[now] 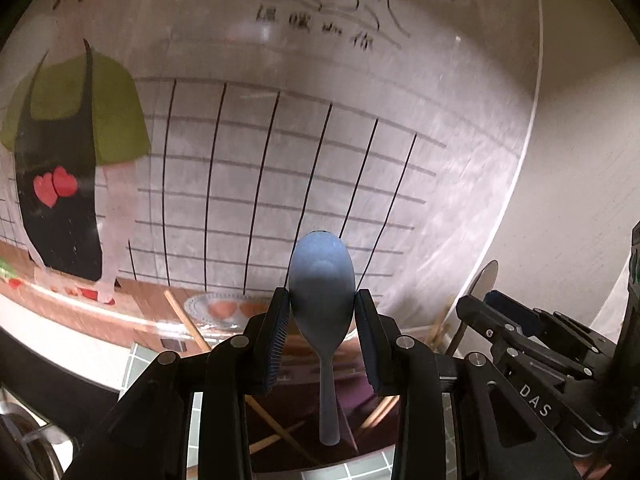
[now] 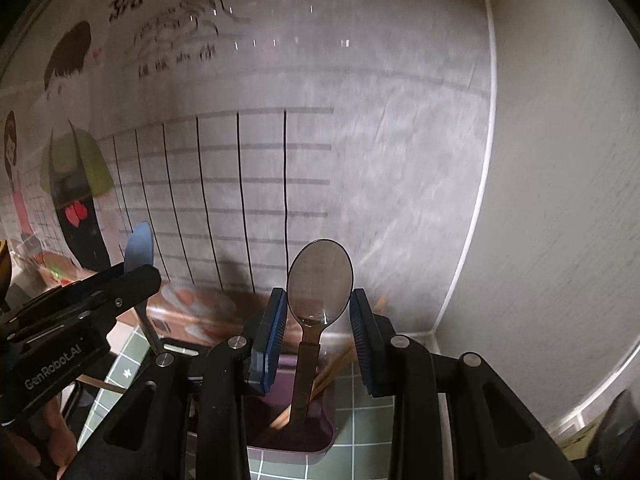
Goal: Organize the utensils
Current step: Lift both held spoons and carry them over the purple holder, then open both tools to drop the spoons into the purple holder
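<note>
1. Our left gripper (image 1: 322,304) pinched a matte blue plastic spoon (image 1: 322,284) by its bowl, handle hanging above the purple rectangular holder (image 2: 316,436).
2. Our right gripper (image 2: 319,312) clamped a shiny steel spoon (image 2: 320,276) the same way, its handle already dipping among the wooden chopsticks (image 2: 332,372) standing in that holder.
3. We judged bowl-edge grips slippery: either spoon could twist, snag the chopsticks, or miss the holder.

Blue spoon (image 1: 322,280) upright, bowl up, handle hanging down. Metal spoon (image 2: 319,280) likewise upright over purple container (image 2: 288,432) holding wooden chopsticks (image 2: 332,372).
</note>
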Tool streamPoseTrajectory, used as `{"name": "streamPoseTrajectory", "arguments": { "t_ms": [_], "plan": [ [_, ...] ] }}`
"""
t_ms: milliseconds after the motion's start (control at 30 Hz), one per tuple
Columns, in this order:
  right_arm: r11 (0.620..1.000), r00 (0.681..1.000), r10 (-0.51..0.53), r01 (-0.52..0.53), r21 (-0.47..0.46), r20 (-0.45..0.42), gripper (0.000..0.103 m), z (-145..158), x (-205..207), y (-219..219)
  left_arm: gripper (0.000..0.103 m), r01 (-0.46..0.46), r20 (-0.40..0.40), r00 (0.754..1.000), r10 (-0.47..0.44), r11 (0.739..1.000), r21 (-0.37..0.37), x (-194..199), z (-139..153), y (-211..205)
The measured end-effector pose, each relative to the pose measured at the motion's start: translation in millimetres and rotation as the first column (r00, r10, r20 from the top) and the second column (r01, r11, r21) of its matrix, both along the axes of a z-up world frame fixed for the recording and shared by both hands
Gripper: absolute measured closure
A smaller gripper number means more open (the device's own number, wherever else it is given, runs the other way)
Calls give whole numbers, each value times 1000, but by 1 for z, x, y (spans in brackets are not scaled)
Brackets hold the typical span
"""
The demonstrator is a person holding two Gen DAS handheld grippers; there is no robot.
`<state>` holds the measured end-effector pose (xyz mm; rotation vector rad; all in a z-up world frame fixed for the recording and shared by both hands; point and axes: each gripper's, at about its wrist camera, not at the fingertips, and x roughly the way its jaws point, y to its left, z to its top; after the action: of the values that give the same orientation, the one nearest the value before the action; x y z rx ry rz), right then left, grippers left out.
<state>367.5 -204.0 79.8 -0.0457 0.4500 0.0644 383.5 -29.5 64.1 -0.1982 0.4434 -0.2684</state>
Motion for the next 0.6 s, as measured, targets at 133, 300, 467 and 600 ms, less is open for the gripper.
{"name": "streamPoseTrajectory", "arguments": {
  "t_ms": [133,300,467,600],
  "plan": [
    [999,999,31,-31,12,-40,74,-12,7,2,69,5,-19,1000,-4,1000,2,3,-15,-4],
    [997,994,72,-72,5,-80,74,-32,7,7,69,18,-51,999,-17,1000,6,4,-35,-6],
    [993,984,115,-110,42,-136,73,-50,10,8,69,24,-101,995,-25,1000,-7,9,-48,-5],
    [988,974,146,-134,79,-176,71,-57,14,7,68,24,-119,993,-21,999,22,7,-51,-6]
  ]
}}
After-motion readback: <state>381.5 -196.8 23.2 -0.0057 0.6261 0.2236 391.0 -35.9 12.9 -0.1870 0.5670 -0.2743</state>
